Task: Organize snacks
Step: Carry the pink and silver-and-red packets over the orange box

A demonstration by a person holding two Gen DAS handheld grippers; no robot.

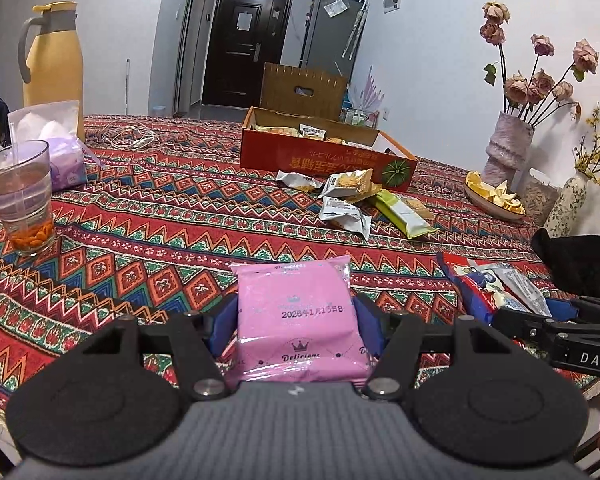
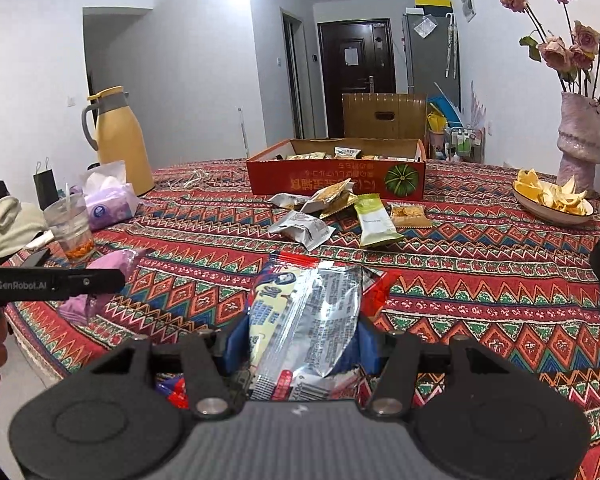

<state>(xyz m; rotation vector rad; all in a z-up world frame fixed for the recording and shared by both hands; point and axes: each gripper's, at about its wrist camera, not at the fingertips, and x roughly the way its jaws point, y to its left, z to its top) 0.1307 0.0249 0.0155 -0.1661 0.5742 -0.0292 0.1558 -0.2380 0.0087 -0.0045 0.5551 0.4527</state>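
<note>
Snack packets sit in three places. A pink packet fills the lower centre of the left wrist view, pinched between the blue pads of the left gripper and held above the patterned tablecloth. A silver, blue and red packet occupies the lower centre of the right wrist view, clamped in the right gripper; its top edge fans out past the fingertips. In the left wrist view the same packet shows at the right edge, with the right gripper's black frame beneath it.

A loose cluster of packets lies on the cloth at mid frame: silver ones, a green-and-white one, two with yellow-brown contents. Just behind the cluster stands an open red cardboard box with a pumpkin print on its front; more packets lie inside.

Upper left of the right wrist view: yellow thermos jug, tissue pack, clear cup with straw. Right side: shallow dish of yellow peel, pale vase with dried roses.
</note>
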